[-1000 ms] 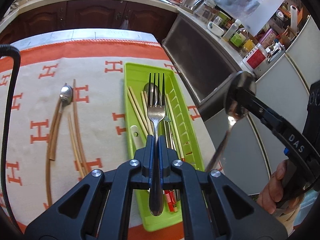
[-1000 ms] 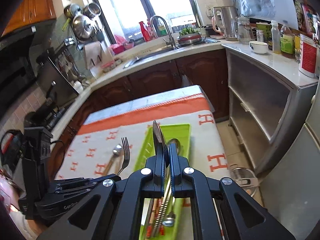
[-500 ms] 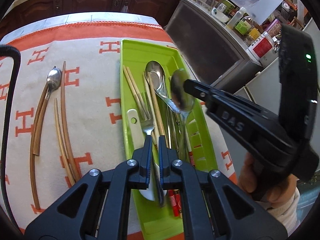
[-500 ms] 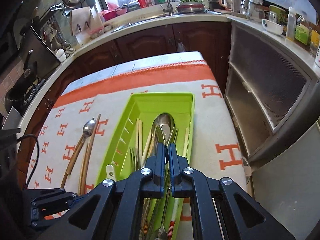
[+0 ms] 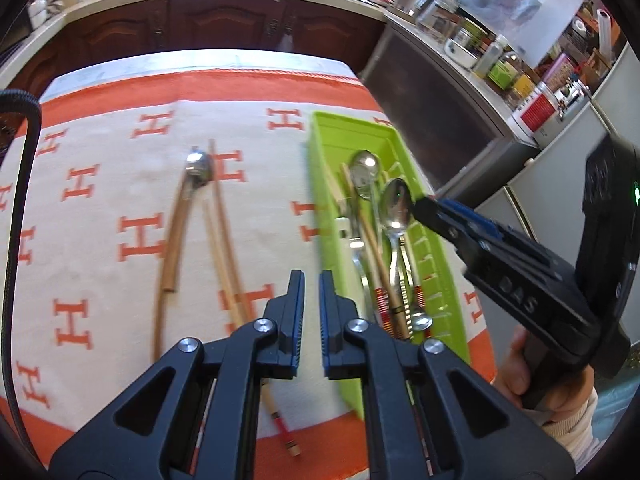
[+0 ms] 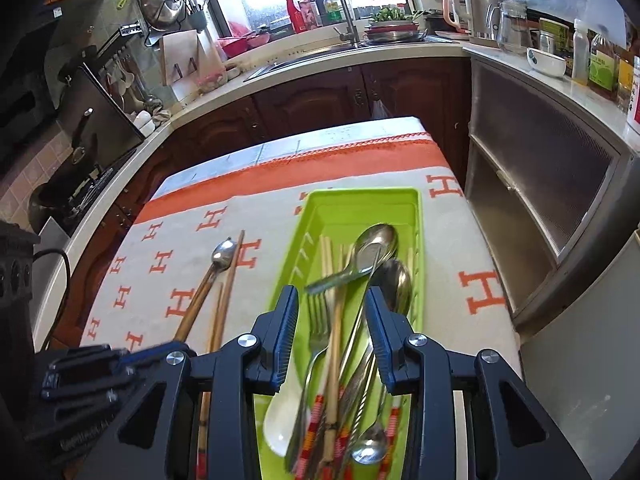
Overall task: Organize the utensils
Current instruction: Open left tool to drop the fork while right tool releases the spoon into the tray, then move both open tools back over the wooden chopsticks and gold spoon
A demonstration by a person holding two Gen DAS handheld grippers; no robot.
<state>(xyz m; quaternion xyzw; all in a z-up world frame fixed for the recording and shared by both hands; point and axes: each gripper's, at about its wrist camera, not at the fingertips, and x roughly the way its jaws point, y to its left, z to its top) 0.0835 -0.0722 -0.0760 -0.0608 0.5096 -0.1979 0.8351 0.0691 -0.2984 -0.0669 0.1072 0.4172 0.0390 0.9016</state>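
A green tray (image 5: pixel 320 208) on the right of the cloth holds spoons, a fork (image 6: pixel 318 312), chopsticks and a white ceramic spoon (image 6: pixel 280 412). My right gripper (image 6: pixel 331 300) hovers low over the tray with its jaws opening. A steel spoon (image 6: pixel 396 280) lies in the tray just below the gap, free of both pads. My left gripper (image 5: pixel 311 280) is over the cloth just left of the tray, its jaws opening by a narrow gap with nothing between them. A wooden-handled spoon (image 5: pixel 198 168) and loose chopsticks (image 5: pixel 224 240) lie on the cloth to its left.
The orange and cream cloth (image 5: pixel 120 200) covers a small table ringed by dark kitchen cabinets (image 6: pixel 320 92). A metal-fronted unit (image 6: pixel 540 184) stands close on the right. A black cable (image 5: pixel 16 200) runs along the left edge. A hand (image 5: pixel 520 376) holds the right gripper.
The fork left my left gripper and lies in the tray; that gripper shifted left over the cloth. My right gripper came down over the tray, opened, and its spoon lies there.
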